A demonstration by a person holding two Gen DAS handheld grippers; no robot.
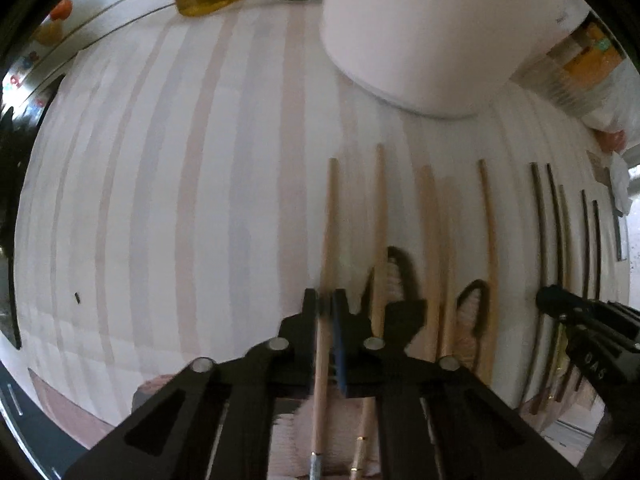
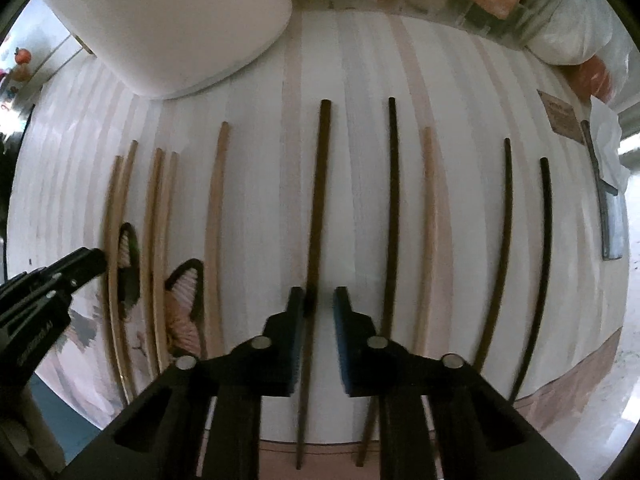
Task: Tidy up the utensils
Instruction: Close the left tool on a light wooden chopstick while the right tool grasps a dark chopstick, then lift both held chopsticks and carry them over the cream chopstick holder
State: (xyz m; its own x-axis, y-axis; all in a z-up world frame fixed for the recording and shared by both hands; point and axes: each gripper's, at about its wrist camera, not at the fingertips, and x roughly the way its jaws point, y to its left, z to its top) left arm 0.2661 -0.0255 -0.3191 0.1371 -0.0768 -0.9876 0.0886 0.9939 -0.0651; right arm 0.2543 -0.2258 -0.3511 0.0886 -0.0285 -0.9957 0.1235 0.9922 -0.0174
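Between my left gripper's [image 1: 328, 308] jaws a pale chopstick [image 1: 326, 280] lies lengthwise on the tabletop [image 1: 160, 200], clenched. My right gripper [image 2: 318, 306] straddles a dark chopstick [image 2: 316, 220] likewise, left pad touching, a gap still showing.

Pale striped tabletop [image 2: 256, 200], tan chopsticks [image 2: 214, 232], dark brown chopsticks [image 2: 318, 200], white pot [image 2: 180, 20].

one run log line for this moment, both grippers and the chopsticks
left gripper: shut on light chopstick | right gripper: around dark chopstick, gap at right pad | other chopsticks: on table
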